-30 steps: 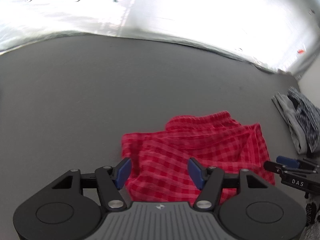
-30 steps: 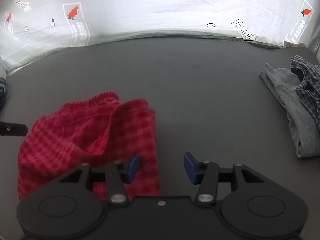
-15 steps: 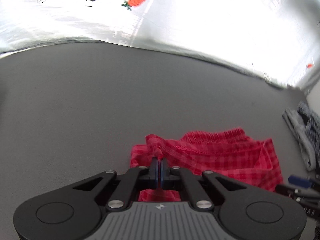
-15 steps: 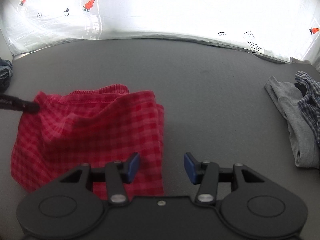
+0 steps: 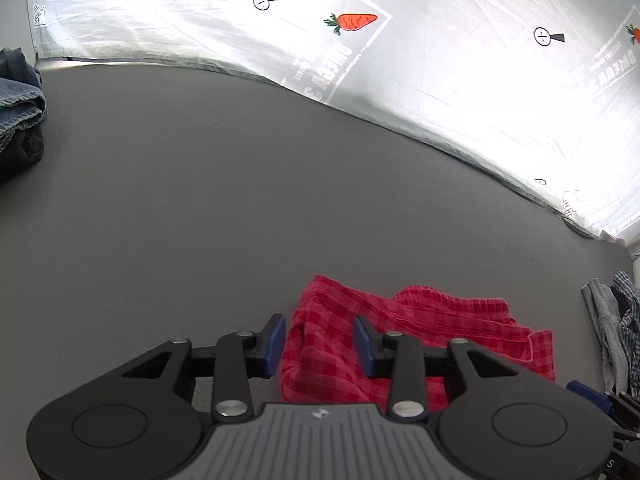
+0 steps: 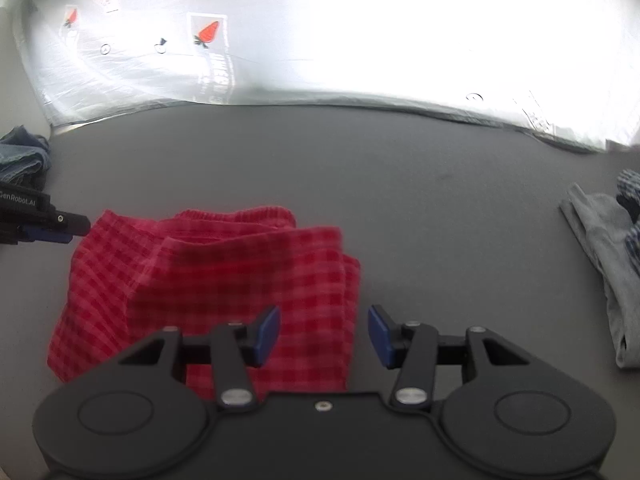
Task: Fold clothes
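Red checked shorts (image 5: 420, 332) lie crumpled on the dark grey table (image 5: 240, 208); they also show in the right wrist view (image 6: 224, 276). My left gripper (image 5: 320, 346) is open, its blue pads astride the shorts' left edge without gripping it. It shows in the right wrist view (image 6: 60, 226) at the shorts' left corner. My right gripper (image 6: 324, 334) is open and empty over the shorts' right edge. Its tip shows at the lower right of the left wrist view (image 5: 592, 394).
A grey garment with a blue plaid one (image 6: 612, 248) lies at the table's right side. Folded jeans (image 5: 18, 92) lie at the far left. A shiny sheet with carrot prints (image 5: 360, 40) hangs behind the table's far edge.
My left gripper closed on the shorts' left edge, pulled it out leftward, then opened and let it go. The shorts now lie more spread out. My right gripper stayed open.
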A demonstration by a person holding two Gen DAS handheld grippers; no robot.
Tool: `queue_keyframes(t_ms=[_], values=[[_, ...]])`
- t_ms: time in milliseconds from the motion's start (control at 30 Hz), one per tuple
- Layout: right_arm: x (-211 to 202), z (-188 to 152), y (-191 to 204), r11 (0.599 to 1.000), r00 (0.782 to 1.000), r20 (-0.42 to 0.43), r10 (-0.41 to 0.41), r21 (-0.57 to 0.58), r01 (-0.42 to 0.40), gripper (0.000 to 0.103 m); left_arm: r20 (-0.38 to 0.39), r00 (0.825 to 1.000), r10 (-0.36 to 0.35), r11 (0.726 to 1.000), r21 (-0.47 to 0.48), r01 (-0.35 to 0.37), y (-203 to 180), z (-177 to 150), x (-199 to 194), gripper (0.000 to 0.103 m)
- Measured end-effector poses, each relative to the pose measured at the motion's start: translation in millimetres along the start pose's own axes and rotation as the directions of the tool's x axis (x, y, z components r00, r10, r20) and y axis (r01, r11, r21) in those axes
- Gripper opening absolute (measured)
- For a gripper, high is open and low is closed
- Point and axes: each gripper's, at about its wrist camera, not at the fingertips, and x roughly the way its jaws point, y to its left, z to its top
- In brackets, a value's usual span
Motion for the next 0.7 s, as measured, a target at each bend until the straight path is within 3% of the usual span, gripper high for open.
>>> queue_keyframes(t_ms=[67,133,233,267,300,367,433,467,533,600,667,700], values=[[0,6,10,0.996,0.998,0.007,0.061,-0.059,-0.061,0.038,0.003,1.0,0.002,1.0,0.027,-0.002,-6,-5,-3,0.056],[4,10,23,0.974,0.982,-0.041,0.184,-0.126,-0.187,0.028,-0.011,1.0,0.011,0.999,0.032,-0.011,-7,-11,-4,0.056],[17,16,44,0.907,0.928,-0.13,0.35,-0.201,-0.37,0.02,-0.047,0.999,0.009,1.0,0.007,-0.008,-3,-17,-1,0.056],[23,17,50,0.884,0.909,-0.151,0.389,-0.215,-0.415,0.02,-0.057,0.998,0.007,1.0,-0.001,-0.007,-2,-18,0,0.056],[31,20,55,0.875,0.903,-0.158,0.399,-0.229,-0.426,0.019,-0.056,0.998,0.014,1.0,0.0,-0.014,-1,-18,0,0.056],[50,27,61,0.898,0.932,-0.131,0.337,-0.254,-0.36,0.016,-0.056,0.998,0.027,1.0,0.003,-0.027,-1,-19,2,0.056],[66,38,59,0.946,0.978,-0.057,0.2,-0.249,-0.208,0.016,-0.053,0.998,0.041,0.999,0.011,-0.04,0,-19,2,0.057],[69,46,54,0.965,0.99,-0.016,0.139,-0.221,-0.139,0.017,-0.053,0.997,0.048,0.999,0.016,-0.047,0,-19,2,0.058],[68,61,37,0.988,0.998,0.035,0.048,-0.147,-0.043,0.017,-0.054,0.997,0.062,0.998,0.025,-0.061,2,-21,3,0.061],[56,69,18,0.997,0.998,0.063,0.024,-0.075,-0.019,0.019,-0.06,0.995,0.076,0.997,0.037,-0.074,4,-22,5,0.061],[41,67,0,0.999,0.997,0.066,0.031,-0.02,-0.029,0.045,-0.082,0.994,0.075,0.996,0.046,-0.071,6,-24,13,0.065],[34,64,-8,0.999,0.997,0.064,0.035,0.004,-0.035,0.049,-0.095,0.993,0.064,0.997,0.05,-0.059,6,-25,17,0.068]])
